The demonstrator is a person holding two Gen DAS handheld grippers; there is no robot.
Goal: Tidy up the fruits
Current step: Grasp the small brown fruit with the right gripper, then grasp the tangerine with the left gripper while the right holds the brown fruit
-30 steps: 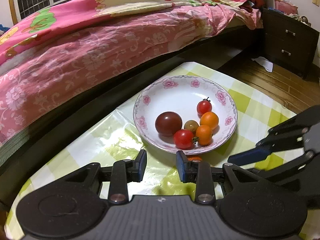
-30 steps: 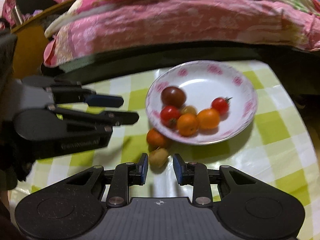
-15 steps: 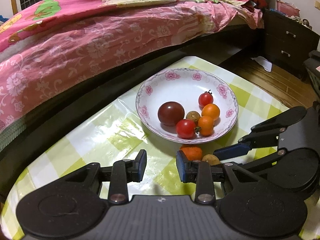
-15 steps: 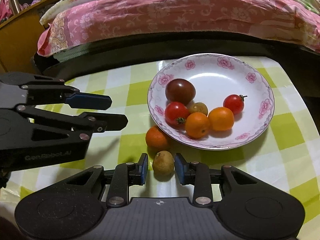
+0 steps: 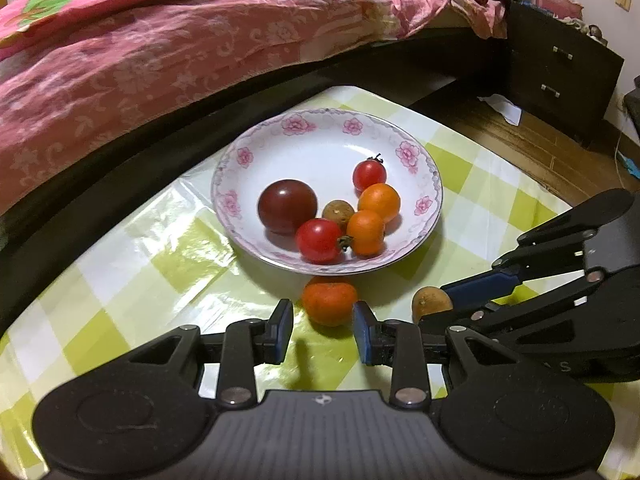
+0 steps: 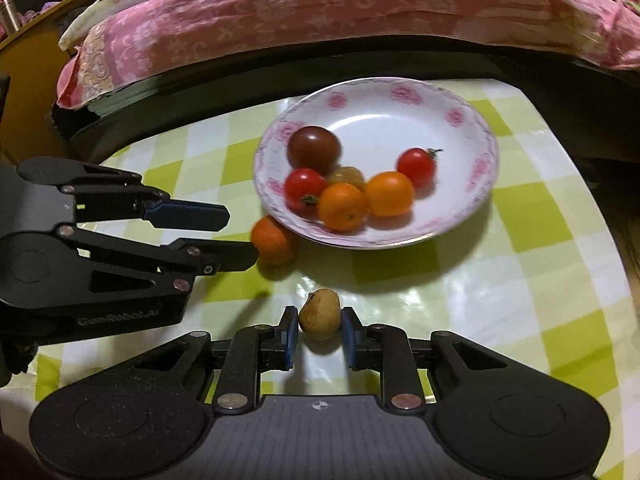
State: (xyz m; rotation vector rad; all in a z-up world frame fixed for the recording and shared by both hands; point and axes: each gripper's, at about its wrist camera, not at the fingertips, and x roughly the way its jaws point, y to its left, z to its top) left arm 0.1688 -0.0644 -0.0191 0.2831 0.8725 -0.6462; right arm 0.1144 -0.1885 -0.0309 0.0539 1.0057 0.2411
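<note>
Right wrist view: six fruits already sit in the plate (image 6: 476, 184), while the right tool (image 6: 319, 330) has just clamped the brown fruit (image 6: 320, 314) on the worktop (image 6: 520, 264) and the left tool (image 5: 323, 330), apart, straddles the loose orange fruit (image 5: 329, 303).

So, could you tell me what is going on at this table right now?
A person with a gripper in each hand is gathering fruit into the flowered plate, which already holds six pieces. The right gripper has just closed its jaws on the small brown fruit lying on the checked tablecloth. The left gripper is open, with the orange fruit in front of the plate between its fingertips, not yet gripped.
</note>
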